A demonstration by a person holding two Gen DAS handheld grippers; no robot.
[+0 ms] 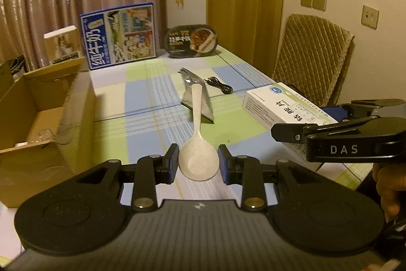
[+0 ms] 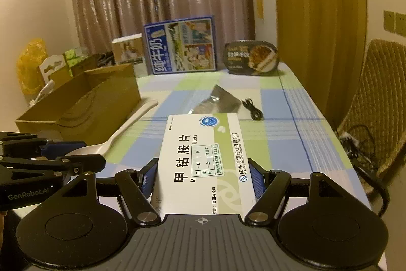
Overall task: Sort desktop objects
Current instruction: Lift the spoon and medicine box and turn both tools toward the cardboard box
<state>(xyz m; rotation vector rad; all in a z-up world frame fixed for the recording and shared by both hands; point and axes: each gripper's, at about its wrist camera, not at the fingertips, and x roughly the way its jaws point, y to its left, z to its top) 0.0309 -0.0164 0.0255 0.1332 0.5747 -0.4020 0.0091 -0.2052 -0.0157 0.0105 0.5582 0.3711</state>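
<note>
A white speckled rice spoon [image 1: 198, 159] hangs above the checked tablecloth [image 1: 152, 98], its handle pointing away from me. My left gripper [image 1: 198, 160] is shut on the spoon's bowl, a blue pad on each side. My right gripper [image 2: 203, 178] is shut on a white and green medicine box [image 2: 203, 151], holding it by its long sides off the table. In the left wrist view that medicine box [image 1: 284, 106] shows at the right, with the right gripper's fingers [image 1: 337, 136] around it. The right wrist view has the spoon [image 2: 127, 128] and the left gripper's fingers [image 2: 76, 165] at its left.
An open cardboard box [image 1: 43, 103] stands at the table's left edge. A blue milk carton [image 1: 119, 34], a small picture box [image 1: 63, 45] and a black meal bowl [image 1: 191, 41] line the far edge. A silver pouch [image 1: 189, 80] and a black cable [image 1: 219, 85] lie mid-table. A padded chair [image 1: 309, 55] is at the right.
</note>
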